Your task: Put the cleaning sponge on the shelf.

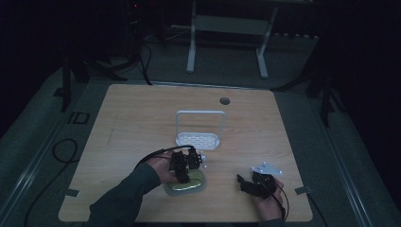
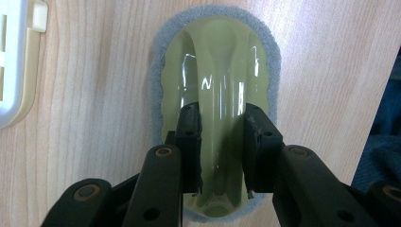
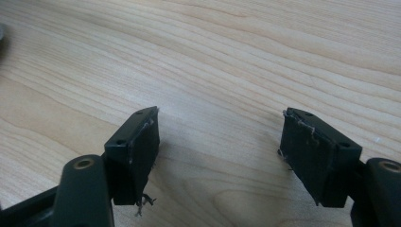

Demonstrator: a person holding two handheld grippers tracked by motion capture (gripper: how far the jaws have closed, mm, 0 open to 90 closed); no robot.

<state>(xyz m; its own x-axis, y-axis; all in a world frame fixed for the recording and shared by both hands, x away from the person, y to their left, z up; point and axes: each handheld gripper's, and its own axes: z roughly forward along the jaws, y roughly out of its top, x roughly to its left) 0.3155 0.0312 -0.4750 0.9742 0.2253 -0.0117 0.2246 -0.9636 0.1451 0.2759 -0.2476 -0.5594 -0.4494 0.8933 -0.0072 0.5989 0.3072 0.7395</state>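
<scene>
The left claw (image 2: 221, 153) is being held low over a scrubbing pad (image 2: 215, 71), and its two black jaws are being set on either side of the raised, glossy yellow-green handle ridge that runs down the pad's middle. The jaws are standing only as far apart as the ridge is wide; whether they are already pressing on it cannot be told, so a firm hold is not being claimed. In the left gripper view the pad's long axis is lying straight ahead of the claw, running away from the jaw tips, and its grey felt border is showing all round the green body. The jaws are therefore crossing the ridge at right angles to its length, which is judged to be the relation any closing or lifting would turn on. Flat on the wooden surface (image 1: 142, 118) is where the pad is lying, directly beneath and beyond this claw. A white rack (image 1: 199, 130) with an upright hoop handle is standing just past the pad, on the far side from the person.

Off to the side, well apart from the pad, the right claw (image 3: 220, 151) is being held wide open over bare wood with nothing between its jaws. The left claw is plainly the nearer one.
</scene>
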